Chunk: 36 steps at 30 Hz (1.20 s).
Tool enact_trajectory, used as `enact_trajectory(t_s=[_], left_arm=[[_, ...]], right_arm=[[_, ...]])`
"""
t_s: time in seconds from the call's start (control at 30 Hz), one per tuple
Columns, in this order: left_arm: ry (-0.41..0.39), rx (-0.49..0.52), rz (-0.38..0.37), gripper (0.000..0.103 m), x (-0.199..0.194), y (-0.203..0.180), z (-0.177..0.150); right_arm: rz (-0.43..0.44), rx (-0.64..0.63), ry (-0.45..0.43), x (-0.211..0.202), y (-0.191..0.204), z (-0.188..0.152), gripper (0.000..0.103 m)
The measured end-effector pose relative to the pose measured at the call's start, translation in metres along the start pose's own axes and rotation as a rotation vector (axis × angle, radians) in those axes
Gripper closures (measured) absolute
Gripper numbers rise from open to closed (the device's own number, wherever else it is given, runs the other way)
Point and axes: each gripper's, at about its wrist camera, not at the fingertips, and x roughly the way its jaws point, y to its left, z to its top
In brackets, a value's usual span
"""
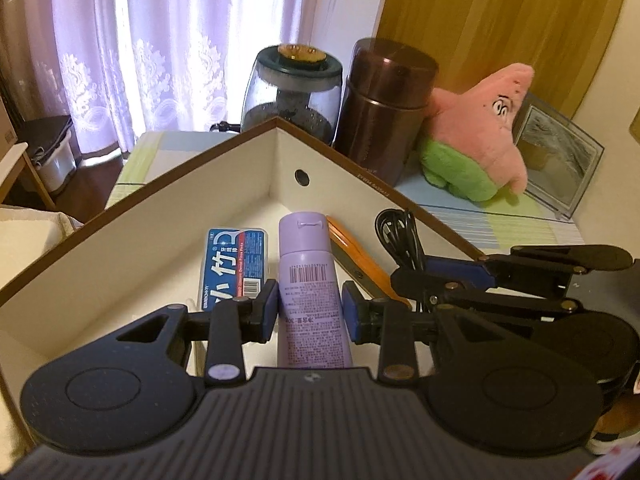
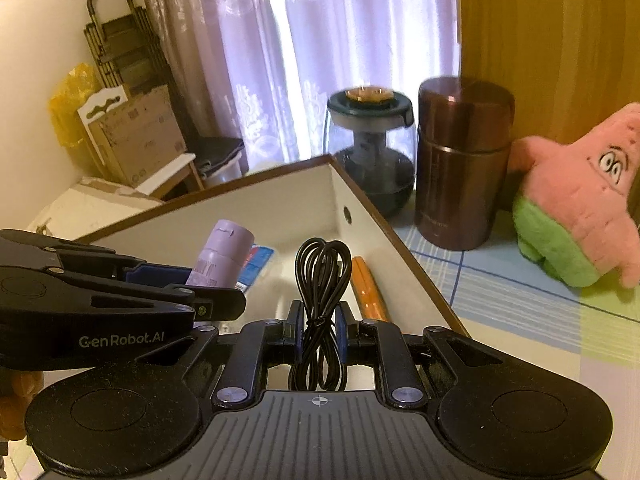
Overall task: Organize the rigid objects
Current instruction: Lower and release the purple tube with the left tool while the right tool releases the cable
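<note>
Pinching one lilac bottle [image 1: 312, 280] in my left gripper [image 1: 310, 308], jaws narrow; my right gripper [image 2: 319, 330] is clamped on one coiled black cable [image 2: 320, 300]. Both hang over the single white box [image 1: 240, 168], holding one floss-pick case [image 1: 234, 260] and one orange tool [image 1: 356, 252].

Item count: one white box [image 1: 120, 240] with brown rim. Over or in it: one lilac bottle [image 1: 310, 280], one blue floss-pick pack [image 1: 232, 264], one orange pen-like tool [image 1: 360, 256], one bundled black cable [image 2: 320, 304]. On the table behind it: one glass jar [image 1: 294, 92], one brown canister [image 1: 384, 108], one pink-and-green plush toy [image 1: 480, 136], one clear picture frame [image 1: 560, 160]. Grippers: two.
</note>
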Motion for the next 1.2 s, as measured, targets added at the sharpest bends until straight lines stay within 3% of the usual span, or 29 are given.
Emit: enact_trajectory(t_s=[0.4,0.9,1.07,1.2], left_arm=[[0.055,-0.006,-0.014,0.074,0.036,0.003,0.000],[0.057,-0.001,-0.035,0.074,0.044,-0.002,0.003],[0.056,0.008,-0.024,0.069,0.040,-0.001,0.001],[0.060,-0.001,-0.019,0.069,0.037,0.002,-0.001]], right_arm=[[0.009,0.021,0.094,0.030,-0.017,-0.008,0.089],[-0.031,-0.006,0.080,0.020,-0.019,-0.008,0.088],[-0.027,0.003,0.072,0.013,-0.018,-0.009,0.082],[-0.022,0.009,0.062,0.008,-0.016,-0.010,0.072]])
